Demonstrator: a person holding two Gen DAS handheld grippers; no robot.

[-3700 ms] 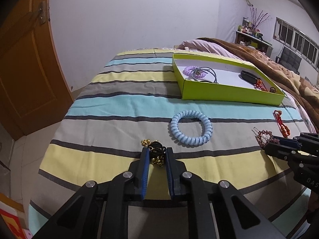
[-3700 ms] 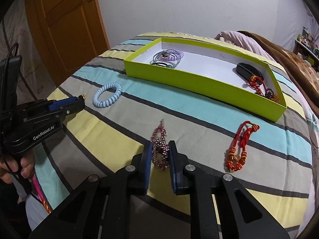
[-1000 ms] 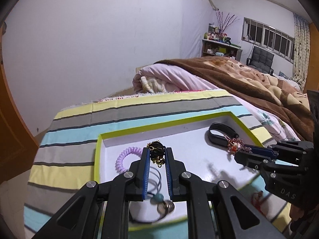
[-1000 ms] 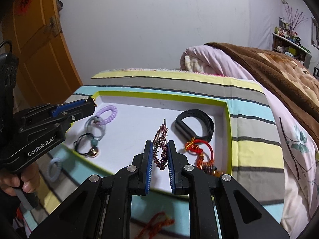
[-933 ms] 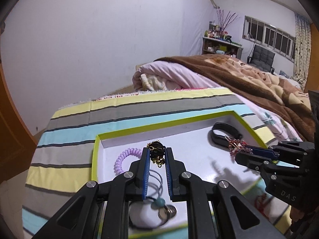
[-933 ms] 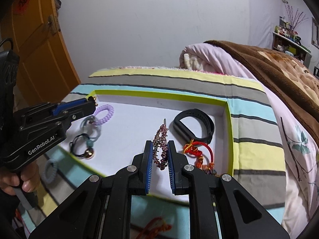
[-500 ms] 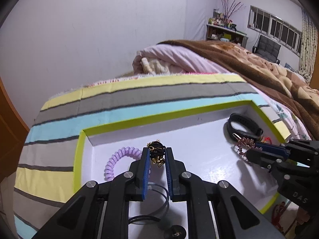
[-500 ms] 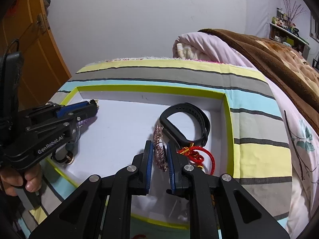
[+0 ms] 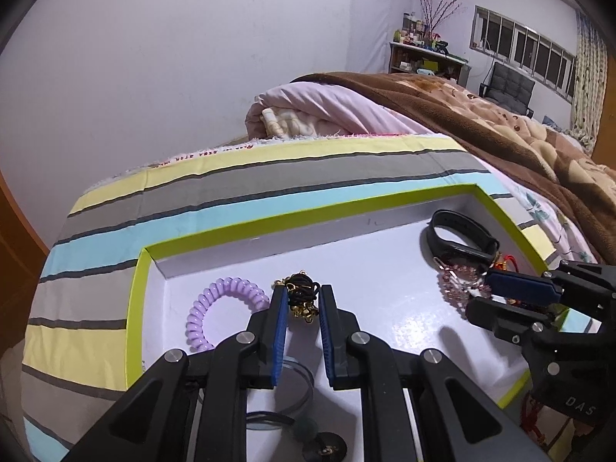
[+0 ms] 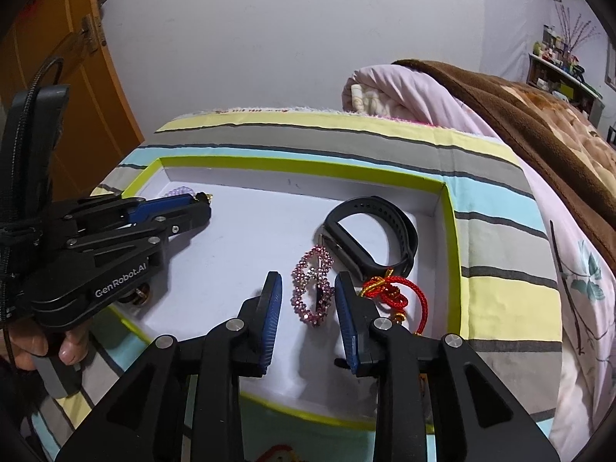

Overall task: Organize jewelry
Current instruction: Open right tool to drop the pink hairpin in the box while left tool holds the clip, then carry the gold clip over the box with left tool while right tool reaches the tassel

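Observation:
A lime-green box (image 9: pixel 135 300) (image 10: pixel 448 238) with a white floor lies on the striped bed. My left gripper (image 9: pixel 301 300) is shut on a black hair tie with gold bells (image 9: pixel 302 298) and holds it over the box's left part; it also shows in the right wrist view (image 10: pixel 202 202). My right gripper (image 10: pixel 308 294) is open, and the pink beaded hair clip (image 10: pixel 313 292) lies on the box floor between its fingers. In the left wrist view the clip (image 9: pixel 454 285) lies at the right gripper's fingertips (image 9: pixel 496 285).
In the box lie a purple coil tie (image 9: pixel 219 308), a black wristband (image 10: pixel 369 238), a red cord bracelet (image 10: pixel 396 292) and grey ring ties (image 9: pixel 285 392). A brown blanket (image 9: pixel 500 134) and a pink quilt lie behind. A wooden door (image 10: pixel 57 77) stands at the left.
My right gripper has opened and let the pink hair clip down onto the box floor. Both grippers have moved lower and closer over the box. The left still holds the black tie.

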